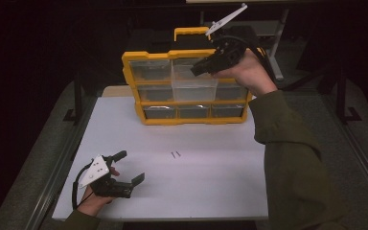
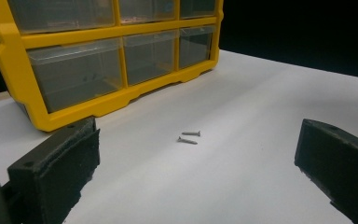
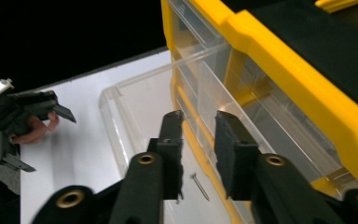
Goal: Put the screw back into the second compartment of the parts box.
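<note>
Hovering at the yellow organizer (image 1: 188,86), right gripper (image 1: 202,67) raised, jaws slightly parted with nothing between the pads, just above and behind the clear drawer (image 1: 194,88) pulled out of the middle row. Resting low on the white table (image 1: 211,182), left gripper (image 1: 130,167), jaws spread wide and empty. Lying just ahead of the left gripper, between it and the organizer: two screws (image 2: 189,136), side by side, well below the right gripper.

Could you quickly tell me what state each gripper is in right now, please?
Left gripper: open, holding nothing, low over the table.
Right gripper: slightly open, nothing between its jaws, at the pulled-out clear drawer of the yellow organizer.
</note>
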`<state>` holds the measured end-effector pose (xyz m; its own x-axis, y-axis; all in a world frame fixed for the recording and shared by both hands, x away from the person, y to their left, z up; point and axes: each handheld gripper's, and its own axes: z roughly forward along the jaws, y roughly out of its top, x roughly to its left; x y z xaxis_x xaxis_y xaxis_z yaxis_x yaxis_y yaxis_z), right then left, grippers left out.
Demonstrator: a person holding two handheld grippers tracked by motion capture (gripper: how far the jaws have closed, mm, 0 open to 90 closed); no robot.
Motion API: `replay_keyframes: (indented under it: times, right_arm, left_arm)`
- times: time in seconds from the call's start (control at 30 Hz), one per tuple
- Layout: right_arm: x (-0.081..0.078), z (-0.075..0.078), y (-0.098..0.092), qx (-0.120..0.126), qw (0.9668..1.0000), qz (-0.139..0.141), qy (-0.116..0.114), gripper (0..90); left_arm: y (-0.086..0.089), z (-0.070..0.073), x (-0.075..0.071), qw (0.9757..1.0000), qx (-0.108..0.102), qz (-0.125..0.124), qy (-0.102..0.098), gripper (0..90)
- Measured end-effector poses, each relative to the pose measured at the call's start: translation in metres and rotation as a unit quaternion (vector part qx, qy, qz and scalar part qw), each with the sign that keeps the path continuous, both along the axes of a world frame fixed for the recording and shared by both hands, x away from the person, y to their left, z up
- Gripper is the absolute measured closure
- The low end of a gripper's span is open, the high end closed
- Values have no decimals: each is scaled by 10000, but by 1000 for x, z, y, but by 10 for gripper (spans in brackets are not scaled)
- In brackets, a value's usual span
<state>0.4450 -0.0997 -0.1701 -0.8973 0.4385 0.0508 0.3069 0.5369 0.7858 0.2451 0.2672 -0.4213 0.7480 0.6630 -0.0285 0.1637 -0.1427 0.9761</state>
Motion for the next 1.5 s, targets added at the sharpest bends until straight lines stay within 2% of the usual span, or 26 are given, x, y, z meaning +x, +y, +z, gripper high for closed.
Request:
replay_keyframes:
  times: [0.17, 0.33, 0.67, 0.83, 1.07, 1.4, 1.5]
  right_arm:
    - [-8, 7, -7, 83, 9999, -63, -7, 689]
    - [-15, 13, -19, 217, 9995, -210, -19, 636]
    - [-29, 13, -31, 167, 9988, -458, -71, 458]
    - [-35, 10, -35, 120, 9984, -540, -80, 368]
    - [-41, 0, -39, 109, 9976, -677, -103, 192]
    - [-50, -24, -43, 56, 9968, -783, -125, 99]
    - [-52, -33, -43, 54, 9968, -795, -98, 97]
  left_arm:
    - [0, 0, 0, 10000, 8, -5, -3, 0]
    - [-1, 0, 0, 10000, 27, 0, 46, 0]
    - [-1, 0, -1, 10000, 2, 11, 73, 0]
    - [-1, 0, -1, 10000, 11, 9, 76, 0]
    - [-1, -1, -1, 10000, -7, 14, 83, 0]
    - [-1, 0, -1, 10000, 33, 13, 50, 0]
    - [-1, 0, 0, 10000, 15, 14, 31, 0]
